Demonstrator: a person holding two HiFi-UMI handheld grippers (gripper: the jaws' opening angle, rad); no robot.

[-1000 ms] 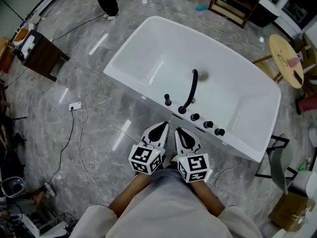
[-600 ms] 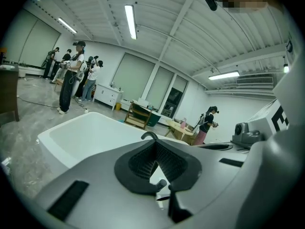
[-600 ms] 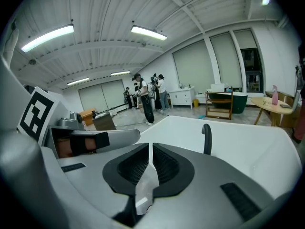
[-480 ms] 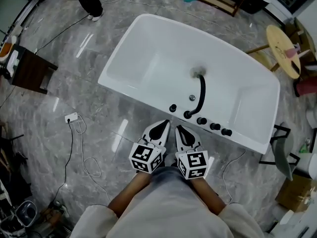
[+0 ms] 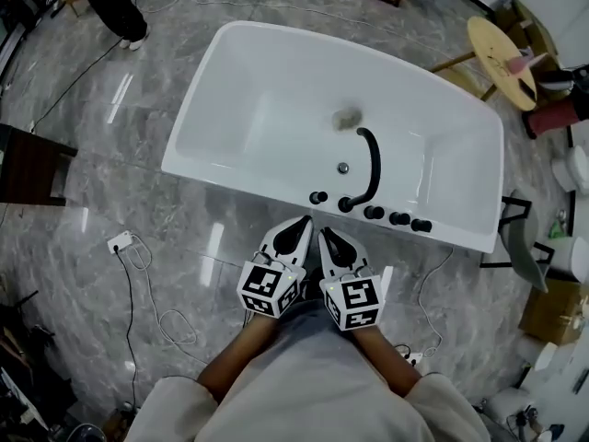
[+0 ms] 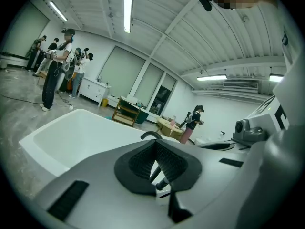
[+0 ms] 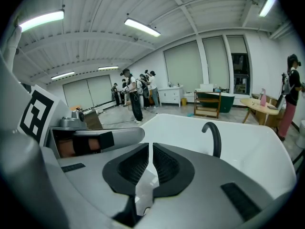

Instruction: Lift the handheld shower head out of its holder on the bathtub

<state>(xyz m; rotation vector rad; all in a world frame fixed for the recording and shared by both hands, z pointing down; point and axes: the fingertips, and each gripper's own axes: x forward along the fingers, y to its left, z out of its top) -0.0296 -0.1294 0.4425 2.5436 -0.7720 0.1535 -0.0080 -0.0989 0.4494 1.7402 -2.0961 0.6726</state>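
A white bathtub (image 5: pixel 230 109) lies just ahead of me. On its near rim a curved black spout (image 5: pixel 371 159) rises beside a row of black knobs (image 5: pixel 398 218). Left of the spout, apart from the knobs, the short black handheld shower head (image 5: pixel 317 197) stands upright in its holder. My left gripper (image 5: pixel 296 231) and right gripper (image 5: pixel 329 238) hover side by side over the floor, just short of the rim, both shut and empty. The left gripper (image 6: pixel 154 143) shows the spout (image 6: pixel 151 134) past its tips. The right gripper (image 7: pixel 150 144) sees the spout (image 7: pixel 213 135) to its right.
A power strip with a white cable (image 5: pixel 121 242) lies on the marble floor at left. A dark side table (image 5: pixel 23 164) stands further left; a round wooden table (image 5: pixel 502 49) and a chair (image 5: pixel 515 247) stand at right. A person (image 5: pixel 115 3) is beyond the tub's far corner.
The tub has swung more squarely across the view and its near rim with the fittings lies closer to the grippers. Both grippers stay together and shut.
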